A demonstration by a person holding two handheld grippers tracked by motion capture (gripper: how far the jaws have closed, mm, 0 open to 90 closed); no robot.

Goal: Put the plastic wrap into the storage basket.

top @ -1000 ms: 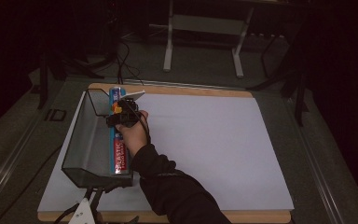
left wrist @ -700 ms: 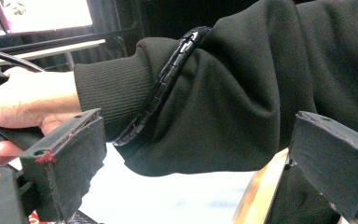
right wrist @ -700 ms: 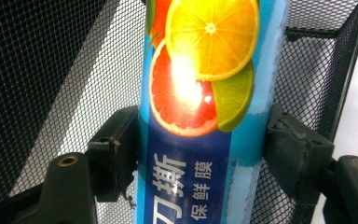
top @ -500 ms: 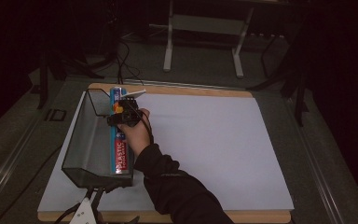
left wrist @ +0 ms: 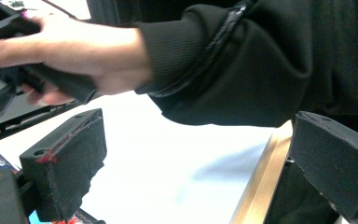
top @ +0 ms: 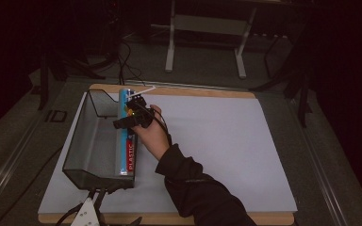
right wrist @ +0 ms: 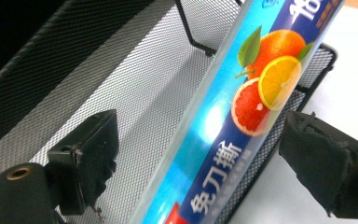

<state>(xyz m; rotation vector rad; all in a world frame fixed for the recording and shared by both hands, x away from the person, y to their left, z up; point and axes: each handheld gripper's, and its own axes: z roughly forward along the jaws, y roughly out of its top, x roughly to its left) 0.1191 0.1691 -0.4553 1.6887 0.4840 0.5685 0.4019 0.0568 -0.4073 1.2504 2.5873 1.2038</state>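
The right tool (top: 131, 114) hangs over the black mesh tray (top: 92, 141) at the desk's (top: 217, 141) left side, jaws wide apart and straddling the plastic-wrap box (right wrist: 233, 121), which leans along the tray's right wall. The step in hand appears to be a grasp or release of the box. A grasp would next call for closing squarely on its long faces. The left tool (left wrist: 205, 168), near the desk's front edge, is wide and empty.

One black wire-mesh tray (top: 87, 150) sits at the left of the frame. One long blue box of plastic wrap (top: 128, 141) lies inside it. One white sheet (top: 217, 141) covers one wooden desk (top: 193, 91).
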